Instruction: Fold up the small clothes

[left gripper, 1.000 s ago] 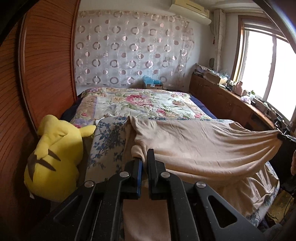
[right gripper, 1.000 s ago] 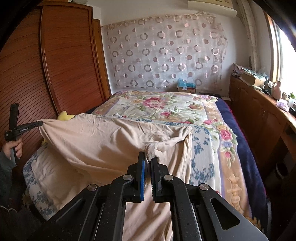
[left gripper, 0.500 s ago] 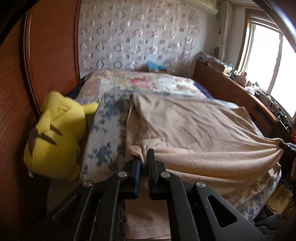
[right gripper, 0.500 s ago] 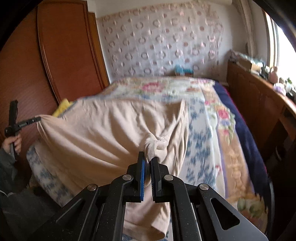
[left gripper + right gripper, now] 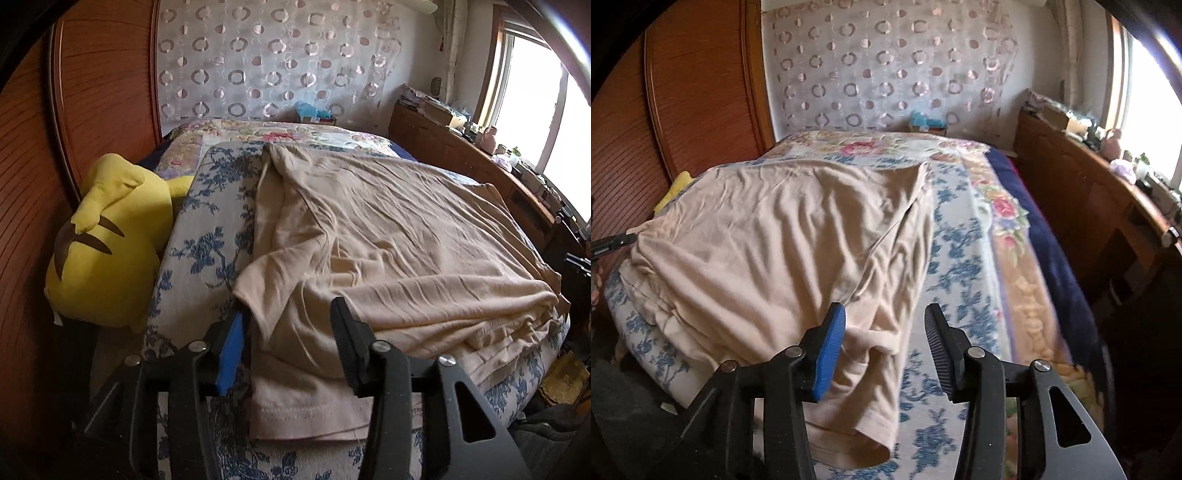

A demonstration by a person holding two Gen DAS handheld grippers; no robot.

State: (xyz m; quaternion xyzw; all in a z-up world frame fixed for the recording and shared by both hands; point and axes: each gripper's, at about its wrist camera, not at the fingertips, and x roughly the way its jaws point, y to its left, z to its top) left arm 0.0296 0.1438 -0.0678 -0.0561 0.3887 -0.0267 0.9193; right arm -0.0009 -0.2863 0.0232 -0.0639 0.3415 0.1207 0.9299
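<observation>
left wrist view first: my left hand-held gripper (image 5: 288, 332) stands half open, its jaws having just been opening, and the beige garment (image 5: 388, 240) lies between the fingers with the pads off it; the blue pad (image 5: 231, 354) sits just beside the cloth's edge. below the fingers a hemmed end of the garment hangs over the near edge of the bed (image 5: 207, 229). beyond, the garment lies spread and wrinkled across the blue-flowered bedspread, a folded layer on top. to the left a yellow plush toy (image 5: 107, 240) leans between the bed and the wooden wardrobe (image 5: 103, 74). further back is the patterned curtain (image 5: 273, 62). right wrist view: my right hand-held gripper (image 5: 884, 332) is likewise half open, jaws just parted, with the garment's bunched corner lying loose between the fingers. past it the cloth covers the left part of the bed, the floral quilt (image 5: 997, 206) bare to the right, a wooden cabinet (image 5: 1082, 192) along the window side.
</observation>
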